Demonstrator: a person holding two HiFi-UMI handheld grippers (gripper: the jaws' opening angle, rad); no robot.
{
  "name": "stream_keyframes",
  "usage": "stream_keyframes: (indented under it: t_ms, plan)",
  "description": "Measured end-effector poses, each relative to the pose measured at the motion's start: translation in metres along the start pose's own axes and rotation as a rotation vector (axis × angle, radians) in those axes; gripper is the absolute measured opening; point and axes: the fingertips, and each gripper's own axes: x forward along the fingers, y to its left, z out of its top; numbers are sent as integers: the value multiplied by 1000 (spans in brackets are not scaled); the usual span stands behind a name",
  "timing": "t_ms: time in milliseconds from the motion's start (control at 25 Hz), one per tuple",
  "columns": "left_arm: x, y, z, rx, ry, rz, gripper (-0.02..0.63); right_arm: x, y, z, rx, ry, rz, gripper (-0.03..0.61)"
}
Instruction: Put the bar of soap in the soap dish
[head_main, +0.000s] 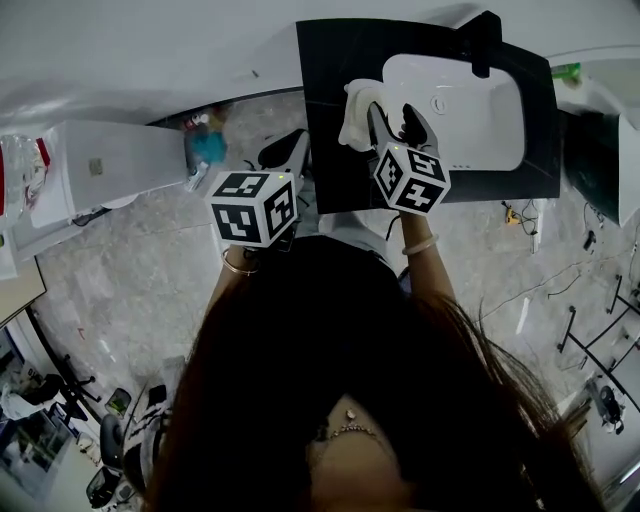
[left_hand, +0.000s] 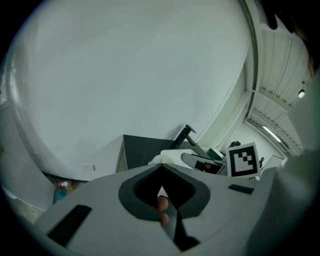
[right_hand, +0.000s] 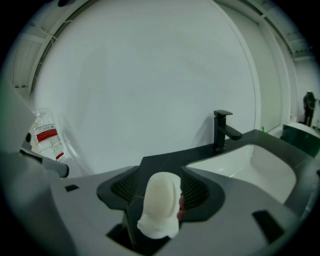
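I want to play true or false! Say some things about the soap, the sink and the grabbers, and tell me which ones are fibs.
1. The right gripper holds the white bar of soap. True.
2. The tap is white. False: it is black.
3. The sink is white, set in a black counter. True.
4. The left gripper grips the soap too. False: nothing is between its jaws.

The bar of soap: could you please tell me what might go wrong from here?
1. The bar of soap is clamped in the right gripper over the black counter, beside the basin; a smooth bar might slip and drop there.
2. No soap dish shows clearly in any view, so the placement could go astray.
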Motion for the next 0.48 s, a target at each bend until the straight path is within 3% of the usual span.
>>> stream_keyframes:
  t_ms: [40, 120, 160, 280, 480]
  plan:
    - [1, -2, 0, 2, -1, -3, -3, -9, -3, 2, 8, 4, -10, 254]
    - [2, -8, -1, 6, -1, -11, -2, -28, -14, 2, 35, 4, -59, 82]
    - [3, -12, -1, 10, -1, -14, -3, -37, -20, 1, 40, 6, -80, 57]
    - [6, -22, -5, 26, 4, -17, -3, -58, -28, -10, 21, 29, -105, 31]
    - [9, -38, -18, 34, 19, -19, -3, -77, -28, -38, -1, 104, -67, 17]
